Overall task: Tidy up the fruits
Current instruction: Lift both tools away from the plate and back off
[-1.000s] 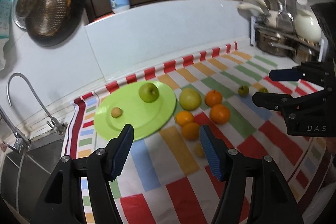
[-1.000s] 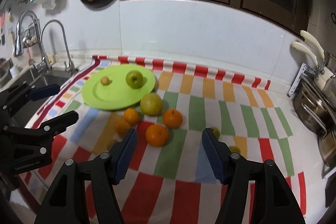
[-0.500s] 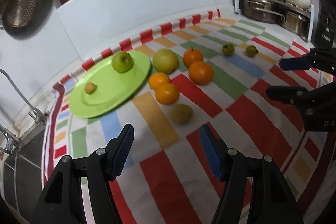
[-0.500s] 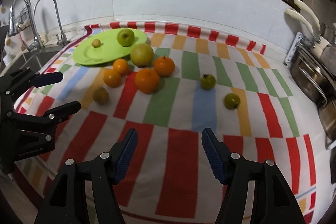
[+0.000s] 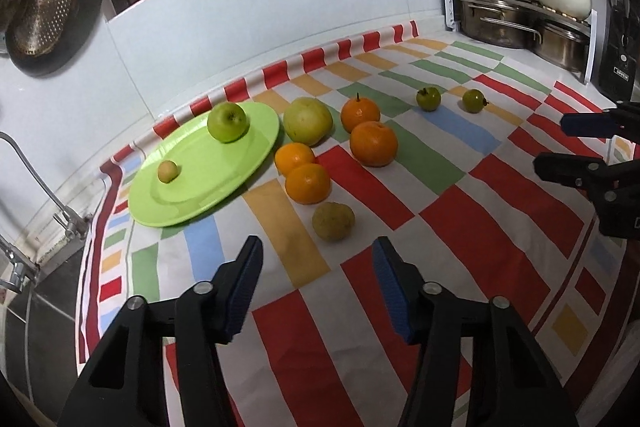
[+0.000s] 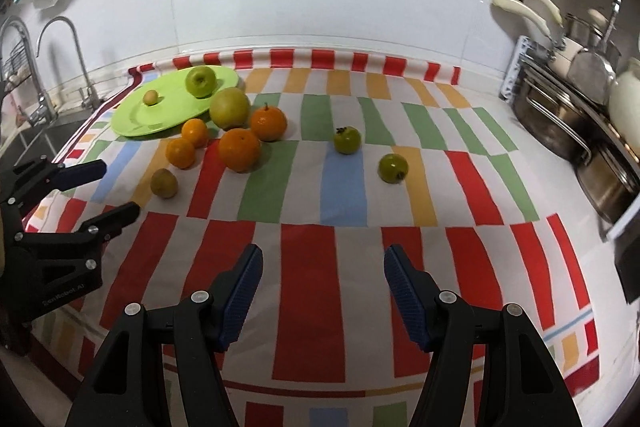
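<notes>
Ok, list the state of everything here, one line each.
Left gripper: open, fingers have just been closing, nothing between them.
Right gripper: open, holding nothing.
Green plate: flat on the cloth, holding two fruits.
Green apple: on the plate.
Small yellow fruit: on the plate.
Brownish fruit: on the cloth, untouched, ahead of the left gripper.

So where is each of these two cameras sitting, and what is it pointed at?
Left wrist view: sits on the left gripper, looking down over the striped cloth at the brownish fruit and green plate; its own fingers show, jaws just narrowed, nothing between.
Right wrist view: sits on the right gripper, facing two small green fruits; its own fingers show.
Shared: plate, oranges, each other's gripper.
</notes>
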A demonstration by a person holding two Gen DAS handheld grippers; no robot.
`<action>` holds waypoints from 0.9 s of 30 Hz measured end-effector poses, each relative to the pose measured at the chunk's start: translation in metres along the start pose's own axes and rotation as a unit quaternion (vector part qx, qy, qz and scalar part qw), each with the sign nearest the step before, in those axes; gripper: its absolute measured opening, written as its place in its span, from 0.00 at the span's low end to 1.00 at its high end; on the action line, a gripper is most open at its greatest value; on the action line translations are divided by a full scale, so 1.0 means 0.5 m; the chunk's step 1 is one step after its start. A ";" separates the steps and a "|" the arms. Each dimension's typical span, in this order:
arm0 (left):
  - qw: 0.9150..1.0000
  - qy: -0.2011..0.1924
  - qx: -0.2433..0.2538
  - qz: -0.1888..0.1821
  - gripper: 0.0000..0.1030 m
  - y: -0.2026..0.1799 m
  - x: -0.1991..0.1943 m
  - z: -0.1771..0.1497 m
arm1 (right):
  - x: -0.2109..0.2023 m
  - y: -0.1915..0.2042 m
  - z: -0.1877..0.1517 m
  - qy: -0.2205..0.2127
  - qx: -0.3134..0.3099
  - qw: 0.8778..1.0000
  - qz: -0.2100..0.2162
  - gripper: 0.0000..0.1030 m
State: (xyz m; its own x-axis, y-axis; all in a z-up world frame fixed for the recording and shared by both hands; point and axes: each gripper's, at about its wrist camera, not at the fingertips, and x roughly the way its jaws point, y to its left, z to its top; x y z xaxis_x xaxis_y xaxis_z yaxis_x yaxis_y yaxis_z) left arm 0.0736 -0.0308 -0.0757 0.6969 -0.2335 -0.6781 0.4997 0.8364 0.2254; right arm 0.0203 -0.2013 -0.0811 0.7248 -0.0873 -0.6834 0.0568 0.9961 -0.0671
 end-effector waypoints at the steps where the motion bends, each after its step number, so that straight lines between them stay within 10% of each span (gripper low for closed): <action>1: 1.000 -0.002 0.001 0.002 0.52 0.000 -0.001 0.001 | -0.003 -0.003 -0.002 -0.002 0.004 1.000 -0.005 0.62; 14: 0.998 -0.039 0.032 0.028 0.49 -0.020 -0.036 0.002 | -0.087 -0.040 -0.036 -0.025 0.080 0.990 -0.115 0.62; 27: 0.999 -0.036 0.013 0.011 0.49 -0.008 -0.016 0.003 | -0.070 -0.013 -0.045 0.002 0.069 0.993 -0.093 0.62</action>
State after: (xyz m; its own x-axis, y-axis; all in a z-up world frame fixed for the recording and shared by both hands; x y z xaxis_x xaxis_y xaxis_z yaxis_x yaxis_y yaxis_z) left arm 0.0668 -0.0332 -0.0703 0.7428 -0.2510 -0.6207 0.4958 0.8292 0.2580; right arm -0.0209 -0.2048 -0.0731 0.6903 -0.2695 -0.6715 0.2828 0.9547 -0.0924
